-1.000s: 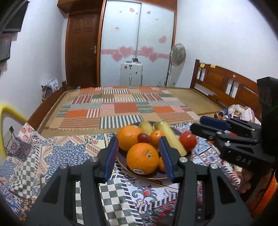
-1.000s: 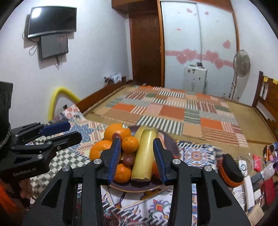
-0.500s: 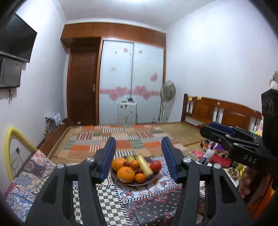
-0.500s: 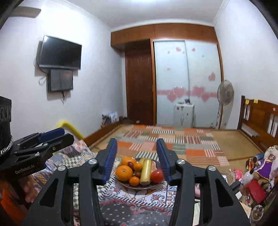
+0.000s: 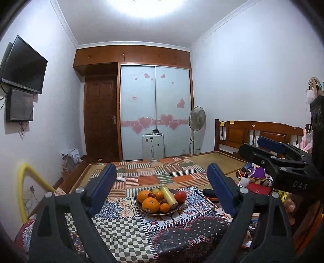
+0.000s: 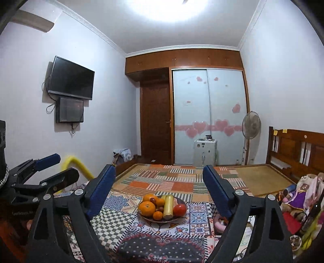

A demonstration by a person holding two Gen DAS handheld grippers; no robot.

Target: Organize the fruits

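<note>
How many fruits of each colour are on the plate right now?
Orange fruits: 4 (2 large, 2 small)
Yellow-green fruits: 2
Dark red fruits: 2
Red fruit: 1
Total: 9, all on the plate

Bright ceiling light [image 5: 149, 6] glares overhead (fisheye bends edges), focus sharp.
</note>
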